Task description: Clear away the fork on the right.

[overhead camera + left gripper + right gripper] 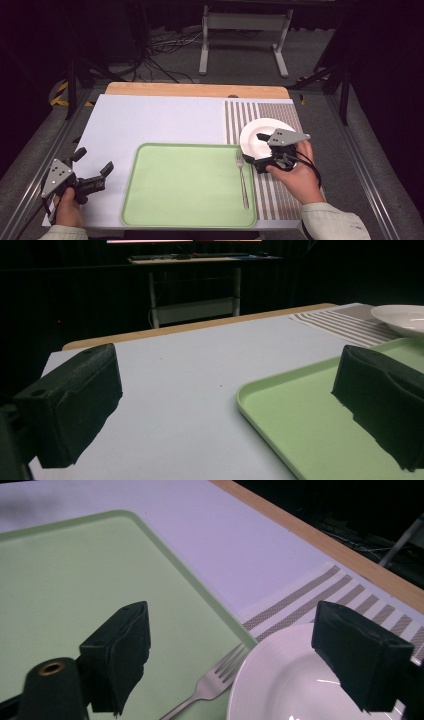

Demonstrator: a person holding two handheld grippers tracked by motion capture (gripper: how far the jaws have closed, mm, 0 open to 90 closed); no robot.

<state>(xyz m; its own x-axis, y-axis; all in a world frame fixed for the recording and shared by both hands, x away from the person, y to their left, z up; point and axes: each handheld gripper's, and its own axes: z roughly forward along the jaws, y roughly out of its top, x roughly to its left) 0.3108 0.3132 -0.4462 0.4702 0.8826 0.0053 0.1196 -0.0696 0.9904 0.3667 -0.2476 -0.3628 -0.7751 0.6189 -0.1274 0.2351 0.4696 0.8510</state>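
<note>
A metal fork lies along the right side of a light green tray, tines pointing away from me. In the right gripper view the fork rests by the rim of a white plate. The plate sits on a striped placemat to the right of the tray. My right gripper hovers over the plate's near-left rim, open with nothing between its fingers. My left gripper rests at the table's near-left corner, left of the tray, open and empty.
A white sheet covers most of the table, with a wooden edge along the far side. Beyond the table are a metal stand and cables on the floor. Metal rails run along both sides of the table.
</note>
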